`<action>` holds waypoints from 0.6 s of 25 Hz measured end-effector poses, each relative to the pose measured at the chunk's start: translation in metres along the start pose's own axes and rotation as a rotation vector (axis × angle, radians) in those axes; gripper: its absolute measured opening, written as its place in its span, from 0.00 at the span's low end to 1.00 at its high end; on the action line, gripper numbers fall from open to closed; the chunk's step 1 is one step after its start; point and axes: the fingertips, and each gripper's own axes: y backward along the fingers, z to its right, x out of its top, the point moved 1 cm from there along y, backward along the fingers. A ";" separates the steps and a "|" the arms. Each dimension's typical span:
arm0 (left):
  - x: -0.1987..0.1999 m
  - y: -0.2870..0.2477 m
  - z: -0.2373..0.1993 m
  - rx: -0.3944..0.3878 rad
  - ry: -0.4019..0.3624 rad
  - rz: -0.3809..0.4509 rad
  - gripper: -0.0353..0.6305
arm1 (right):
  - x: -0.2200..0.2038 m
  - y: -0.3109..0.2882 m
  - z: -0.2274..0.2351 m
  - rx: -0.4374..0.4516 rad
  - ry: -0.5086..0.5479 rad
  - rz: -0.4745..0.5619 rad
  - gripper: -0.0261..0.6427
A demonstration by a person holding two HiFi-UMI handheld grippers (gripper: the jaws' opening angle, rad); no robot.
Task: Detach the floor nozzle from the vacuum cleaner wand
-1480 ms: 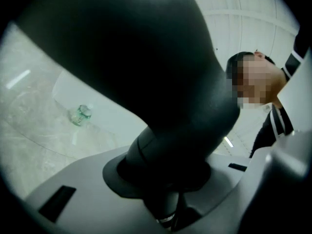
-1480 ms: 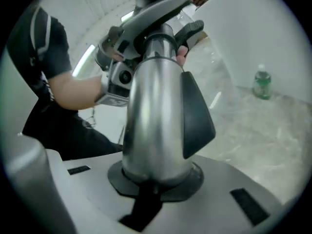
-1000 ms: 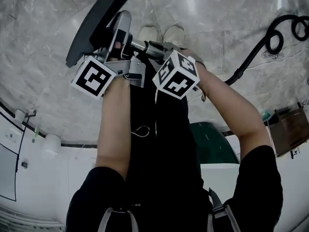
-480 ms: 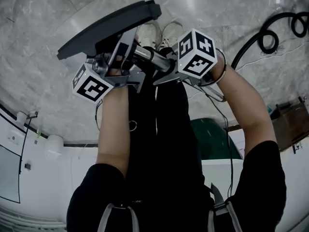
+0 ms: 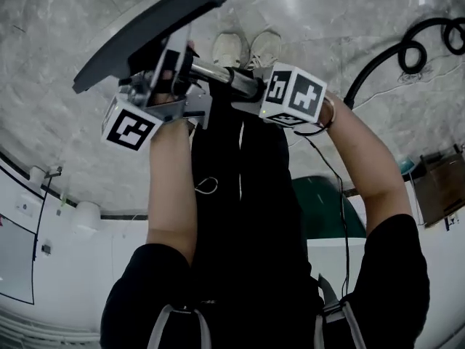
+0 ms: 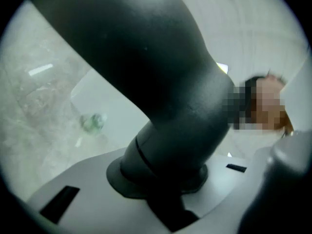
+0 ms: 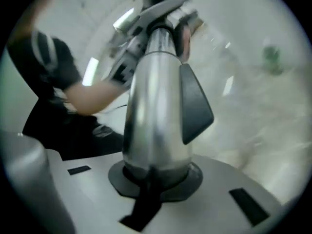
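At the left end of the wand (image 5: pixel 218 71), the floor nozzle (image 5: pixel 145 38) is carried clear of the marble floor (image 5: pixel 65 20), and its dark neck is clamped between the jaws of the left gripper (image 5: pixel 171 78). No gap is seen where neck meets chrome tube, so the two are judged not yet parted. Just right of that joint, the wand is pinched by the right gripper (image 5: pixel 243 89), whose jaws are closed on the bright tube; a dark tab (image 7: pixel 195 106) is seen on the tube's side in the right gripper view, close above the grip.

The step in hand is judged to be the separation itself, with both parts already gripped. What is called for next is a straight pull along the wand, the grippers drawn apart; if the tab is a catch, it may first have to be pressed.

The wand's long axis is laid almost level across the head view, rising slightly toward the nozzle. The nozzle's long plate is set crosswise to the wand and tilted, its far end pointed up and to the right. Beyond the wand, a pair of shoes (image 5: pixel 247 49) is seen, and well to its right a black hose (image 5: pixel 392 57) is looped on the floor.
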 end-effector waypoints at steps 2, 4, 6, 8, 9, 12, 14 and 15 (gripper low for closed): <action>0.086 0.020 -0.003 -0.086 0.027 0.198 0.20 | -0.061 -0.006 -0.035 0.186 -0.049 -0.070 0.12; 0.118 0.004 -0.007 -0.089 -0.002 0.158 0.20 | -0.115 -0.008 -0.021 0.007 -0.071 -0.168 0.12; 0.096 -0.003 -0.017 -0.026 -0.009 0.054 0.20 | -0.134 -0.005 0.000 -0.204 0.011 -0.244 0.12; 0.070 0.000 -0.026 0.010 0.013 0.013 0.20 | -0.124 0.000 0.020 -0.362 0.197 -0.257 0.12; 0.057 0.000 -0.030 0.023 0.026 -0.002 0.20 | -0.117 0.004 0.030 -0.417 0.288 -0.261 0.12; 0.009 -0.008 -0.036 0.064 0.053 -0.078 0.20 | -0.106 0.017 0.056 -0.499 0.397 -0.303 0.12; -0.014 -0.014 -0.036 0.082 0.053 -0.129 0.20 | -0.098 0.034 0.073 -0.530 0.353 -0.294 0.12; -0.019 -0.017 -0.037 0.086 0.058 -0.145 0.20 | -0.092 0.042 0.079 -0.544 0.320 -0.269 0.12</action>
